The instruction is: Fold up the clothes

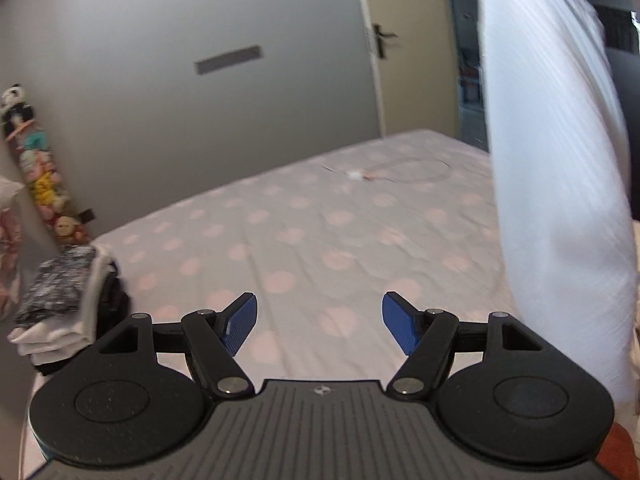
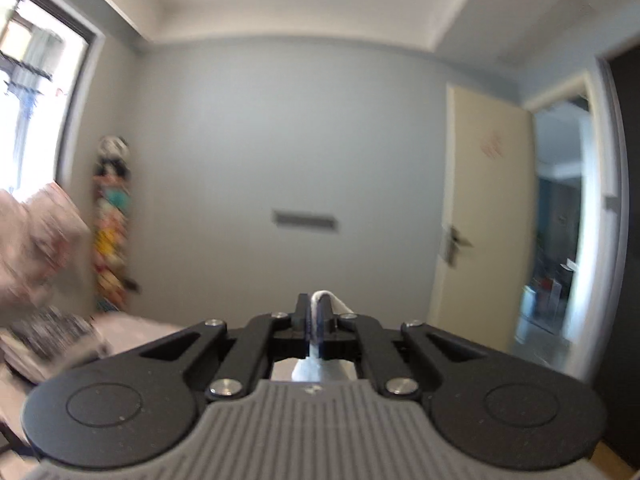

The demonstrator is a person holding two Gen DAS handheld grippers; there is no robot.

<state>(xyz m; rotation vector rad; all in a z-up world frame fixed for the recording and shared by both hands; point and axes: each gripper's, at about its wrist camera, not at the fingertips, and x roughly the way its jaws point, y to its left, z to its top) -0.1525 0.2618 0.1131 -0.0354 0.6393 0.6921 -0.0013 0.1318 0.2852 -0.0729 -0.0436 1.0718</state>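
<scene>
Fabric pinched in the right gripper (image 2: 319,320) — a white garment (image 1: 560,152) hangs at right, blocking the doorway (image 1: 466,68). Left gripper (image 1: 319,326) gapes empty over the dotted bed (image 1: 320,240); folded clothes (image 1: 64,304) stack left — beyond, a grey wall (image 1: 200,100).

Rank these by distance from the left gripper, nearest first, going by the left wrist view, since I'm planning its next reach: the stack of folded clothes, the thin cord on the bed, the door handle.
1. Stack of folded clothes: nearest, at the bed's left edge beside the left gripper.
2. Thin cord: far end of the bed, slightly right.
3. Door handle: farthest, beyond the bed, upper right.
</scene>
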